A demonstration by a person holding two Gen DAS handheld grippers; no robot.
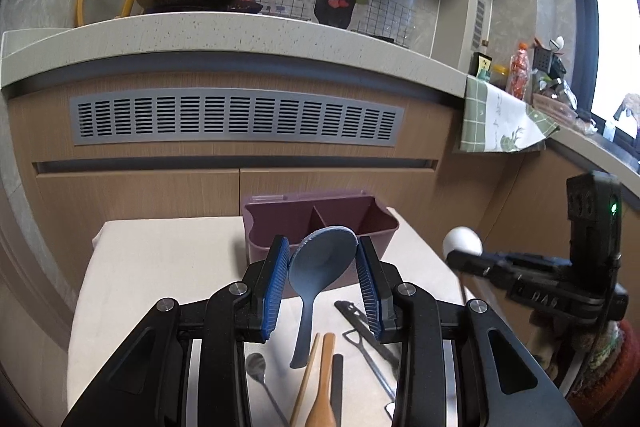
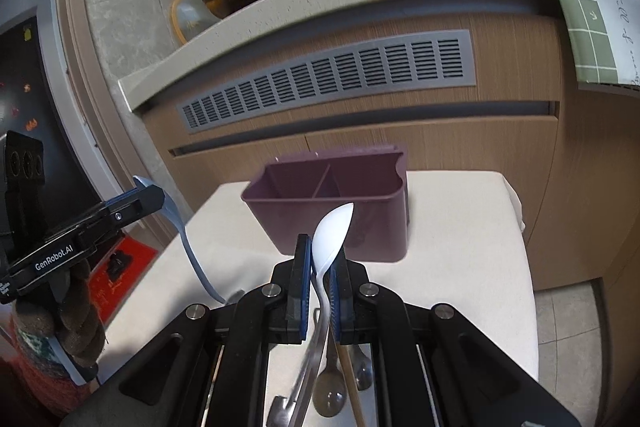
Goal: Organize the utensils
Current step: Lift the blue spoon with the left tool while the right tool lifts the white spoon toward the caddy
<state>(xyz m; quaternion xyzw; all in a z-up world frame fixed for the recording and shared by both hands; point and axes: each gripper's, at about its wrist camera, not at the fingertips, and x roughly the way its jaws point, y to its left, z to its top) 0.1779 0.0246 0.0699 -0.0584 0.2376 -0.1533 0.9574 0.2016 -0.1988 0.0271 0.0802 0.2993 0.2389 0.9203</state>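
- Kitchen: a white-covered table (image 2: 460,259) sits before wood cabinets and a grey vent grille (image 1: 236,117).
- Left gripper (image 1: 322,283) clamps the bowl of a blue rice paddle (image 1: 320,267), handle hanging down (raised off the table).
- Right gripper (image 2: 320,291) pinches a white spoon (image 2: 330,235) by its neck.
- The purple two-compartment utensil caddy (image 2: 332,223) stands just beyond both.
- Metal spoon (image 1: 256,367), wooden chopsticks (image 1: 306,383) and wooden utensil (image 1: 325,383) lie on the table below.
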